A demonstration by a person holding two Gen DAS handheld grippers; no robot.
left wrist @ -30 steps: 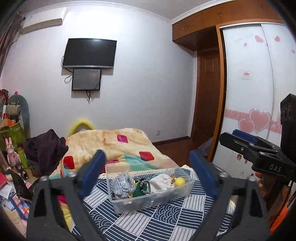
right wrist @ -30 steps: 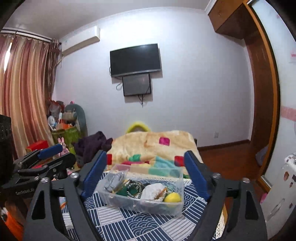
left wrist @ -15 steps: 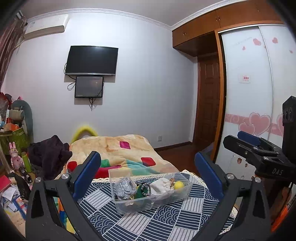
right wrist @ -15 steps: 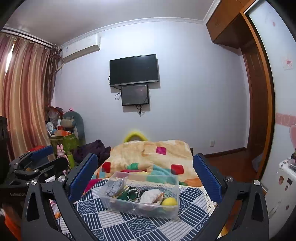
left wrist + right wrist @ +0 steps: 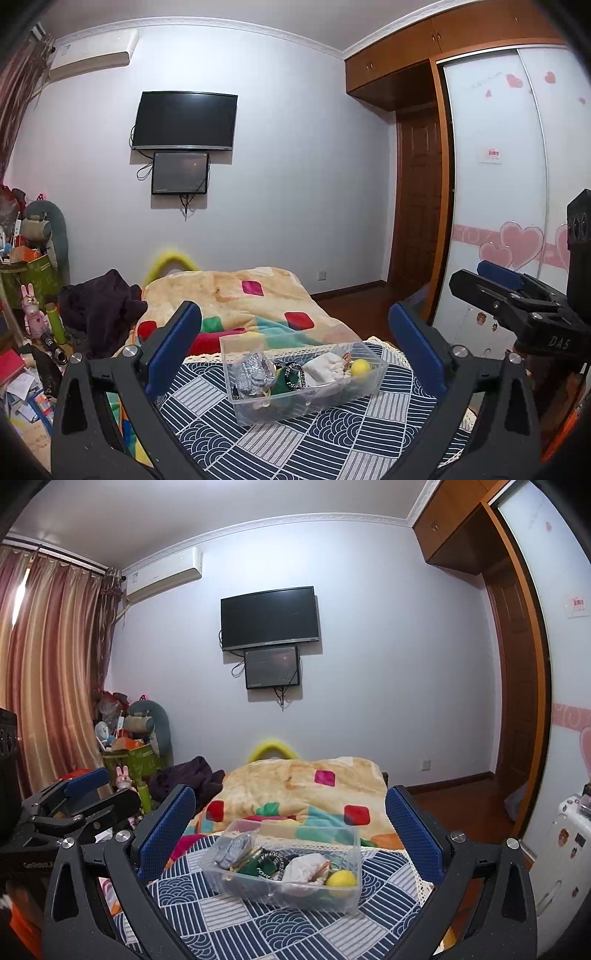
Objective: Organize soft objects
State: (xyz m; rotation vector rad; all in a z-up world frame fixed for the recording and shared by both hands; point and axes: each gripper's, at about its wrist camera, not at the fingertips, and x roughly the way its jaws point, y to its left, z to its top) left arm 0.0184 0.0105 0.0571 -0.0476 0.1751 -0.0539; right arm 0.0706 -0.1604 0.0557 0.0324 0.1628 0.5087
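A clear plastic bin (image 5: 306, 398) (image 5: 291, 890) sits on a blue-and-white patterned cloth (image 5: 295, 439) (image 5: 280, 919). It holds a silver glittery pouch (image 5: 253, 374) (image 5: 232, 849), a green item (image 5: 286, 382), a white soft piece (image 5: 327, 369) (image 5: 306, 866) and a yellow ball (image 5: 360, 368) (image 5: 340, 878). My left gripper (image 5: 295, 328) is open and empty, held back from the bin. My right gripper (image 5: 290, 808) is open and empty, also back from the bin. Each gripper shows at the edge of the other's view.
Behind the cloth lies a bed with a patchwork blanket (image 5: 236, 295) (image 5: 306, 786) and dark clothes (image 5: 99, 306). Clutter and toys (image 5: 29, 295) stand at the left. A wardrobe (image 5: 517, 184), a door (image 5: 417, 221) and a white suitcase (image 5: 565, 849) are at the right.
Both grippers have risen and drawn back from the bin, which now looks smaller and lower in both views. Both stay open and empty.
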